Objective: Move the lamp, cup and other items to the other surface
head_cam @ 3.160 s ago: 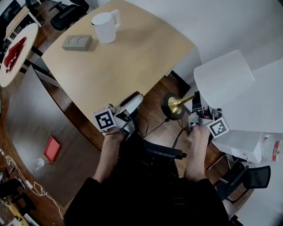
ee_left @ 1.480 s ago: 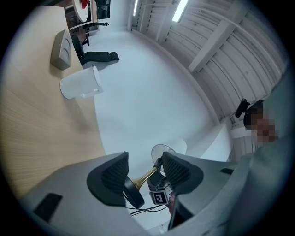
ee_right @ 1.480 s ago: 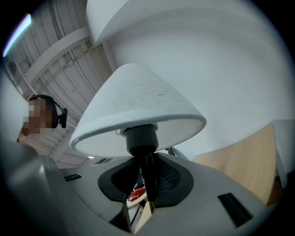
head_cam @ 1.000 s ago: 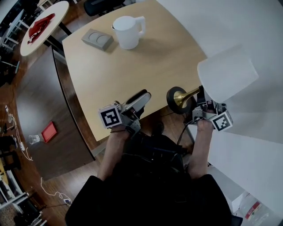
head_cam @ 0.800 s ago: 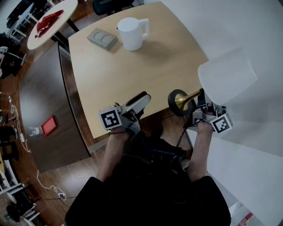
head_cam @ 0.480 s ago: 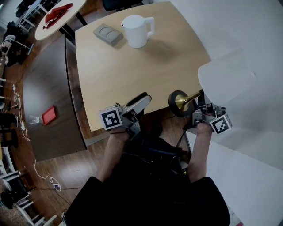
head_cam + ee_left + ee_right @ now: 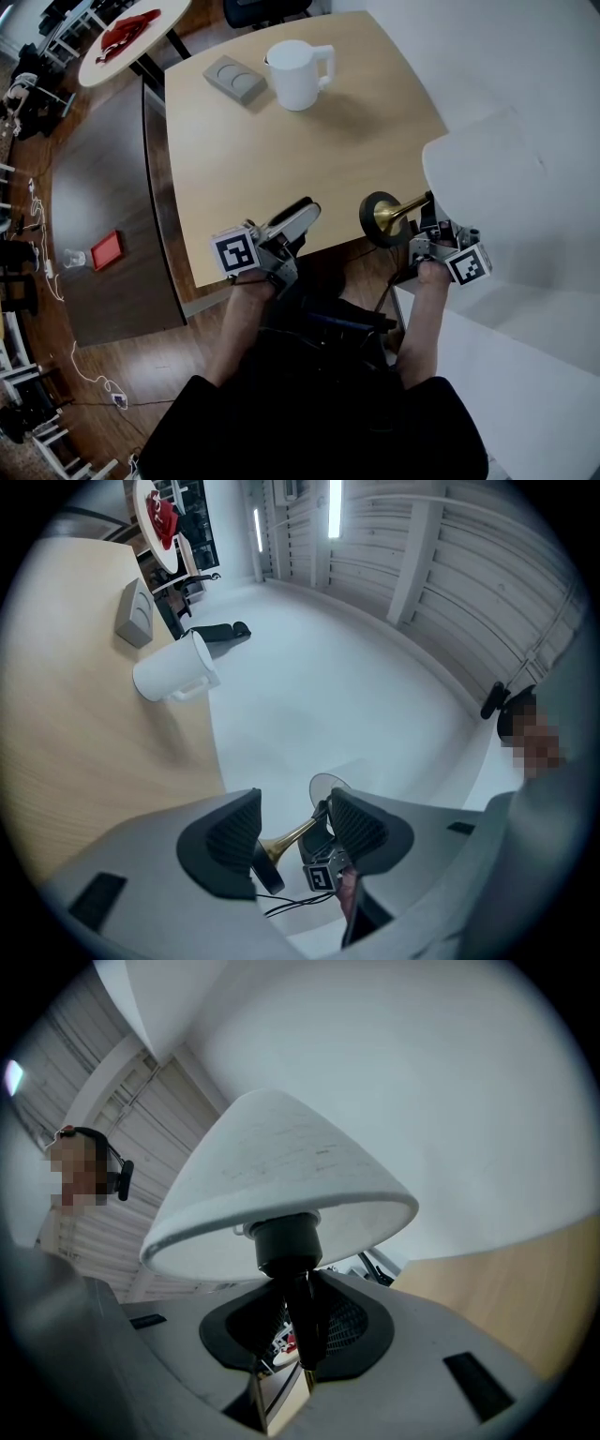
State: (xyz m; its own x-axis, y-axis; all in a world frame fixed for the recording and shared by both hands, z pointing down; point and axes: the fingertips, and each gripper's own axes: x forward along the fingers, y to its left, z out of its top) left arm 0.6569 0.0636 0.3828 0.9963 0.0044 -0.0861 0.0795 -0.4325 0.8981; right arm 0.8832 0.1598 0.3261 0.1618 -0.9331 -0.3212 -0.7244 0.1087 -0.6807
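My right gripper is shut on the dark neck of a lamp with a brass stem, a black round base and a white shade, and holds it tilted in the air. The base hangs at the near right corner of the wooden table. In the right gripper view the shade fills the picture above my right gripper. My left gripper stands open and empty at the table's near edge. Through its open jaws in the left gripper view the lamp shows beyond. A white cup and a grey box stand at the table's far end.
A white surface lies to the right. At the upper left is a round table bearing a red cloth. On the wooden floor to the left lies a grey mat with a red tray. The lamp's cable trails down.
The lamp in my right gripper has come over from beside the white surface to the wooden table's corner and drifted a little in the last second. The left gripper has stayed put.
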